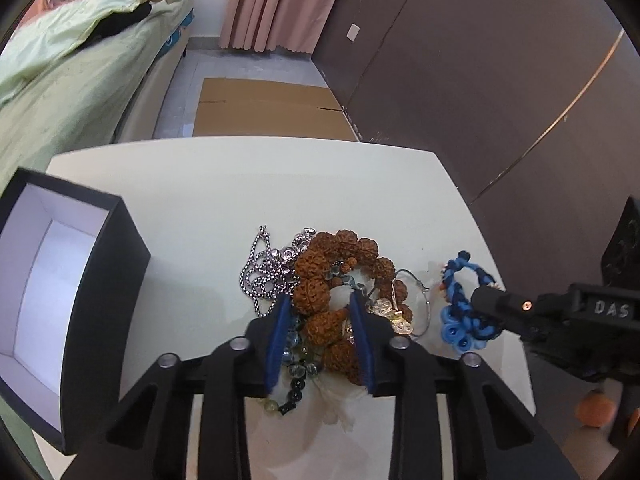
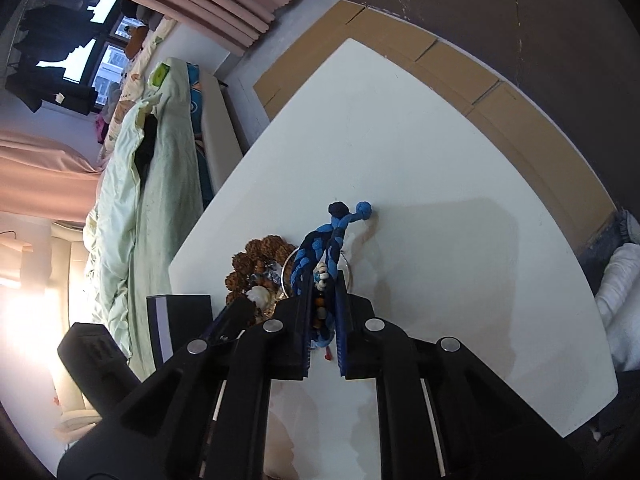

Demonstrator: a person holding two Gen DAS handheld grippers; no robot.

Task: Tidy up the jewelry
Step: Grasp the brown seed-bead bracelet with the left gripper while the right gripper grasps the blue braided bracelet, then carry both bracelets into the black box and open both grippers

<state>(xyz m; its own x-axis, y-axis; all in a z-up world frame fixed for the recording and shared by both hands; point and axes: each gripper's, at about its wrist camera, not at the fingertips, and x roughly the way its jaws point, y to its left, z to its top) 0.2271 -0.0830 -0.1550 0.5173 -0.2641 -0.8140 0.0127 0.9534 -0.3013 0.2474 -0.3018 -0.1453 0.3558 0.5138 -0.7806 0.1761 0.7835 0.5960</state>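
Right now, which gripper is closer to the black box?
Left. The left gripper straddles the brown bead bracelet just right of the black box; the right gripper pinches the blue braided bracelet farther right.

Only one marking can be read: the letters "DAS", printed in pale capitals on the black body of the right gripper [image 1: 486,298].

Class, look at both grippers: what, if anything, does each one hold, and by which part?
The right gripper grips the blue braided bracelet at its near looped end. The left gripper straddles the brown bead bracelet, jaws open, holding nothing.
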